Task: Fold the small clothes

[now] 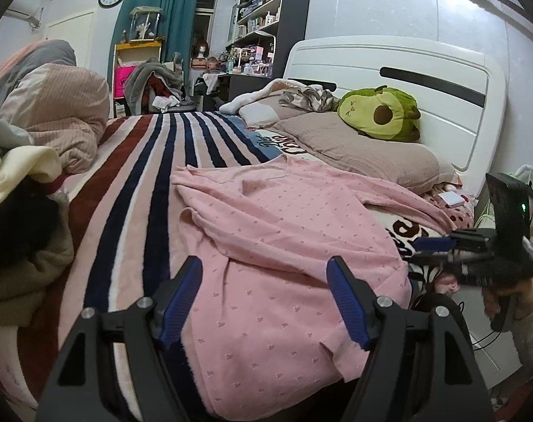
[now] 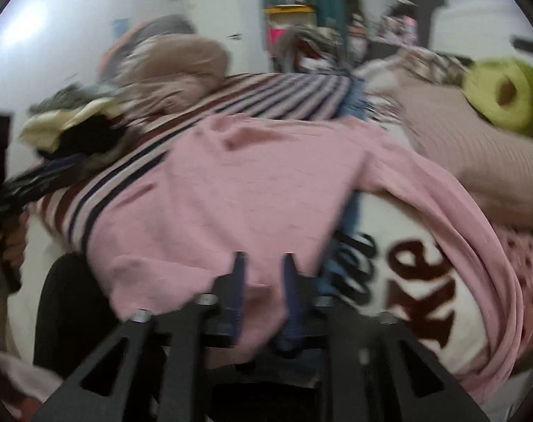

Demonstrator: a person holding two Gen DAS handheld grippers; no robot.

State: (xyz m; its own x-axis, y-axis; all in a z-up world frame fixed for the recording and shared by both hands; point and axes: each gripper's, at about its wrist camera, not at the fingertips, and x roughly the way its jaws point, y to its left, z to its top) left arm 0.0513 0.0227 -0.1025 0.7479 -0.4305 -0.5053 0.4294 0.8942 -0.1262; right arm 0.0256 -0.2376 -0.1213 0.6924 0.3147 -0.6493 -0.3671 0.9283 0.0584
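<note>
A pink long-sleeved top [image 1: 284,239] with small dots lies spread and rumpled on the striped bed cover [image 1: 153,176]. My left gripper [image 1: 264,281] is open and empty, its blue pads [image 1: 182,302] held just above the near hem. My right gripper [image 1: 431,246] sits at the top's right edge, by the bed's side. In the blurred right wrist view the top [image 2: 259,190] fills the middle, and my right gripper [image 2: 262,263] has its jaws partly closed with pink cloth between them; a firm grip cannot be confirmed.
A pile of other clothes [image 1: 23,190] sits at the left of the bed. Pillows [image 1: 354,144] and a green avocado plush [image 1: 380,112] lie by the white headboard [image 1: 407,66]. A folded quilt [image 1: 58,105] sits at the far left.
</note>
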